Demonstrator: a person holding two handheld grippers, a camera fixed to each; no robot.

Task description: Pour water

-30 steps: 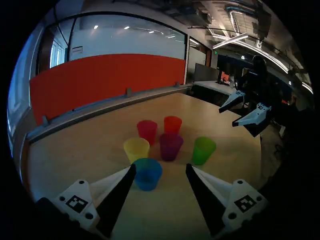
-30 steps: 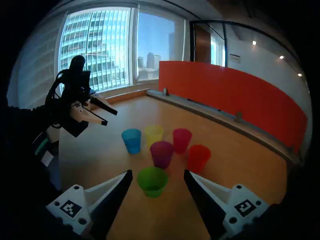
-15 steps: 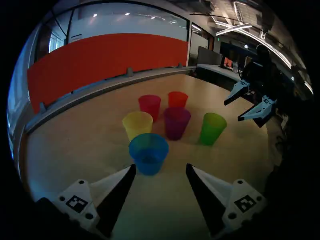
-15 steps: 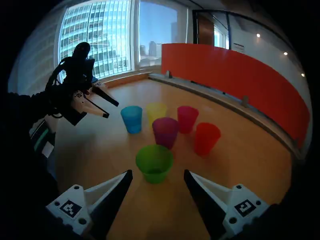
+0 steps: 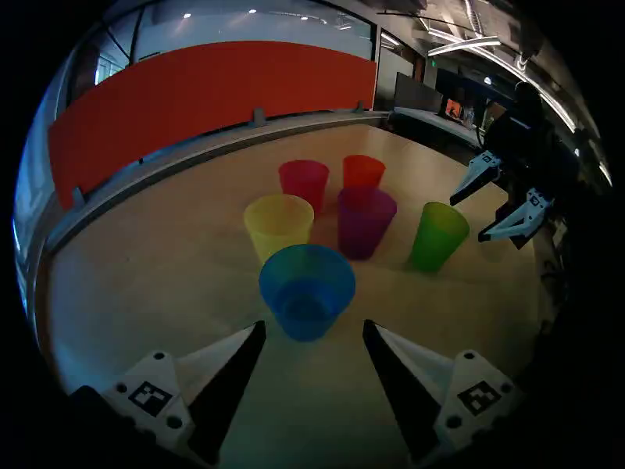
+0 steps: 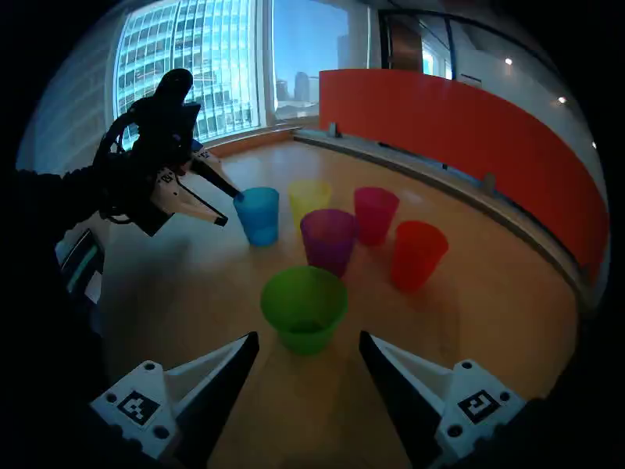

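**Lining up on two cups before any pouring**

Looks like the first step: reaching for cups, with nothing lifted yet. Holding nothing in the left gripper (image 5: 312,323), fingers spread wide, with the see-through blue plastic cup (image 5: 306,289) standing upright just ahead of the tips. Same on the other side: holding nothing in the right gripper (image 6: 308,334), fingers spread wide, with the see-through green plastic cup (image 6: 305,305) upright just ahead. Cannot tell which cup has water in it, or if any does.

Next, most likely: slide the fingers to both sides of a cup, squeeze softly, lift straight up. Thin, bendy cups by the look of them, so no hard squeeze. Then tip one over the other slowly.

Not much room in the middle. Just behind the blue cup, a yellow plastic cup (image 5: 278,227), and near it a purple plastic cup (image 5: 366,221), a pink plastic cup (image 5: 305,181) and an orange plastic cup (image 5: 363,170), all close together. Easy to bump one, so come in from the front.

Plenty of bare wooden table (image 5: 141,281) on the near side and out to the sides. Far off, a grey rail (image 5: 195,152) along the table edge under the red wall panel (image 5: 211,78), well apart from the cups.
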